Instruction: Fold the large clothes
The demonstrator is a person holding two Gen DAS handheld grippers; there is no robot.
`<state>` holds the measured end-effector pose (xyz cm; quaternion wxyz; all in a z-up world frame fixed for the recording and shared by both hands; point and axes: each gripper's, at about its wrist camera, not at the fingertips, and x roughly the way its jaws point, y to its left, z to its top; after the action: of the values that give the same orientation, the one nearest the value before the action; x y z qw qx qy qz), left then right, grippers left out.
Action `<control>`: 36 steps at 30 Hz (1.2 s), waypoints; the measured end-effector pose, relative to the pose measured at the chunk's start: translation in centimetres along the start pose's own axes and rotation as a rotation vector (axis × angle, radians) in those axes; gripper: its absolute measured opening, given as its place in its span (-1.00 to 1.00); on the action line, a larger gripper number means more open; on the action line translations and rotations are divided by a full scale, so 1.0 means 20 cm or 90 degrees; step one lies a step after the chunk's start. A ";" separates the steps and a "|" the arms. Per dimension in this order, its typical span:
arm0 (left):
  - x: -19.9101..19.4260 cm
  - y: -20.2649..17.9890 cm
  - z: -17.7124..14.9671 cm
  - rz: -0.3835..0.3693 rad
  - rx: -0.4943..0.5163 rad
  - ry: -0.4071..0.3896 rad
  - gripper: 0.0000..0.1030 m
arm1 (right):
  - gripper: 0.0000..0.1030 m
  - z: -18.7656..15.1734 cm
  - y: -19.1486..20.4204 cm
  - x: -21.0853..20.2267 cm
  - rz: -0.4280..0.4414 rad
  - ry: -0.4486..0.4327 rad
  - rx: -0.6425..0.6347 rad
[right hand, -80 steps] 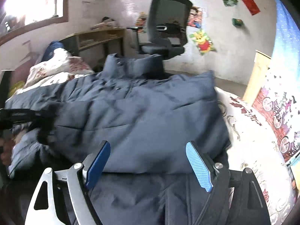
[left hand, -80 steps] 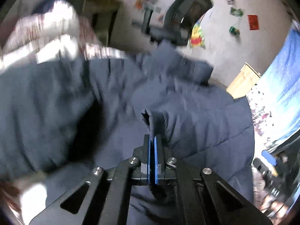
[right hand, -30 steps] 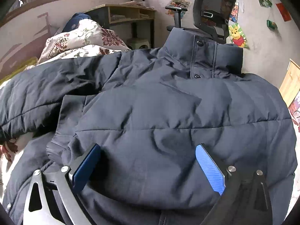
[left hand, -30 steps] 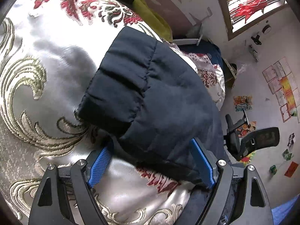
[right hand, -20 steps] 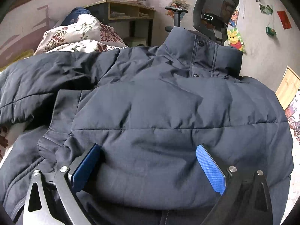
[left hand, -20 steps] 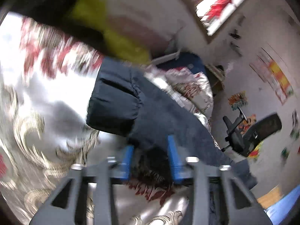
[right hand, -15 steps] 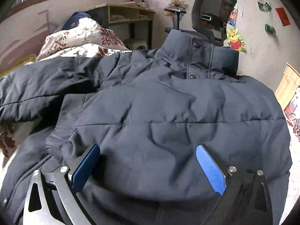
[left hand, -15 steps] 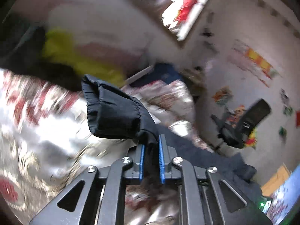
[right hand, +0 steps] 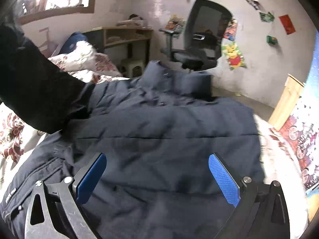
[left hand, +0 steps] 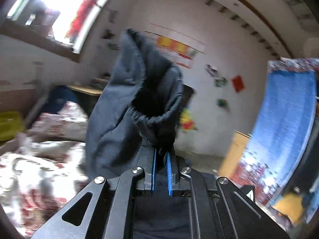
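Note:
A large navy padded jacket (right hand: 163,131) lies spread on the bed, collar toward the far chair. My left gripper (left hand: 161,155) is shut on the jacket's sleeve cuff (left hand: 139,91), which stands lifted in the air above the blue pads, its opening facing me. In the right wrist view that raised sleeve (right hand: 37,91) rises dark at the left edge. My right gripper (right hand: 157,175) hovers open over the jacket's lower body, blue pads wide apart with nothing pinched between them.
The bed carries a white cover with red floral pattern (right hand: 12,137) and a matching pillow (right hand: 83,57). A black office chair (right hand: 201,37) and a wooden desk (right hand: 127,33) stand behind. A blue patterned curtain (left hand: 287,119) and a wooden cabinet (right hand: 287,99) are at right.
My left gripper closed on the sleeve cuff lying on the bedcover, then lifted and rolled it up into the air. My right gripper stayed open and drew back and up over the jacket.

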<state>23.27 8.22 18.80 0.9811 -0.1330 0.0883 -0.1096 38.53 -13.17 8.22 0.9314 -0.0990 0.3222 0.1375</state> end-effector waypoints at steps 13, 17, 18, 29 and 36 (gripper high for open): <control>0.63 -0.42 -0.41 -0.133 -0.011 0.176 -0.90 | 1.00 -0.11 -0.58 -0.24 -0.090 -0.009 0.071; 0.78 -0.51 -0.53 -0.133 0.036 0.241 -0.90 | 1.00 -0.16 -0.67 -0.26 -0.105 -0.001 0.079; 0.80 -0.52 -0.57 -0.134 0.043 0.255 -0.90 | 1.00 -0.18 -0.70 -0.26 -0.106 0.002 0.083; 0.99 -0.55 -1.00 -0.139 0.079 0.405 -0.90 | 1.00 -0.29 -0.80 -0.22 -0.108 0.025 0.110; 0.97 -0.53 -1.07 -0.134 0.084 0.468 -0.85 | 1.00 -0.34 -0.90 -0.18 0.009 0.035 0.216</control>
<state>35.60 -11.54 -1.25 0.8739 -0.0296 0.4124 -0.2557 37.72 -32.64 6.96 0.9245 0.0581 0.3669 0.0853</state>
